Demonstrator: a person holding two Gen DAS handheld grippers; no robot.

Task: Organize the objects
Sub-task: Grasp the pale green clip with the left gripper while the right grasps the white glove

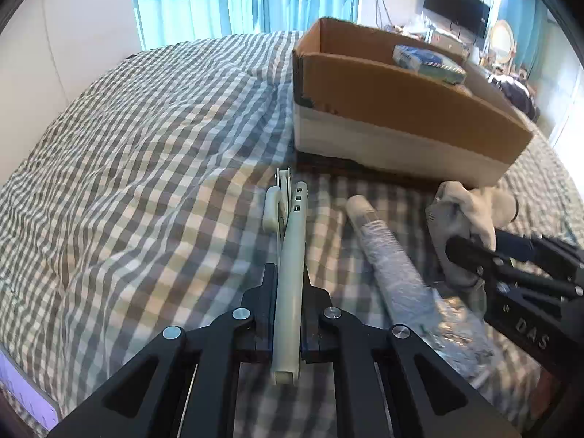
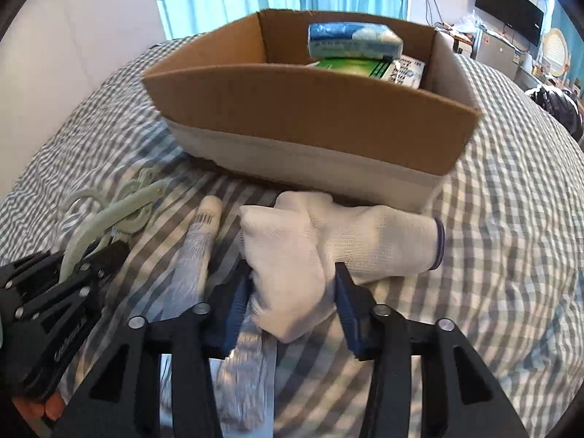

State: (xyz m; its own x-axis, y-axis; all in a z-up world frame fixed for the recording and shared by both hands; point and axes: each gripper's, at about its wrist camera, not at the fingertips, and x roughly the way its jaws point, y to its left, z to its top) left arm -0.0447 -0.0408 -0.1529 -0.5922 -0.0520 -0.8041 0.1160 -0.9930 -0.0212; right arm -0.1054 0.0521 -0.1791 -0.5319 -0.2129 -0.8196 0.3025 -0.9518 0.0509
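My left gripper (image 1: 289, 272) is shut on a pale green plastic hanger (image 1: 292, 241), which points away over the checked bedcover; the right wrist view shows this hanger (image 2: 109, 211) at the left with its hooks. My right gripper (image 2: 294, 292) has its blue pads pressed on a bunched white glove (image 2: 310, 248) lying on the bed. In the left wrist view the glove (image 1: 463, 204) and the right gripper (image 1: 474, 252) are at the right. A plastic-wrapped roll (image 1: 387, 255) (image 2: 197, 248) lies between the two grippers.
An open cardboard box (image 1: 401, 109) (image 2: 310, 116) stands on the bed just beyond the glove. It holds a blue-and-white packet (image 2: 350, 38) and a green box (image 2: 350, 67). The checked bedcover (image 1: 146, 146) stretches to the left. Curtains and a wall screen are behind.
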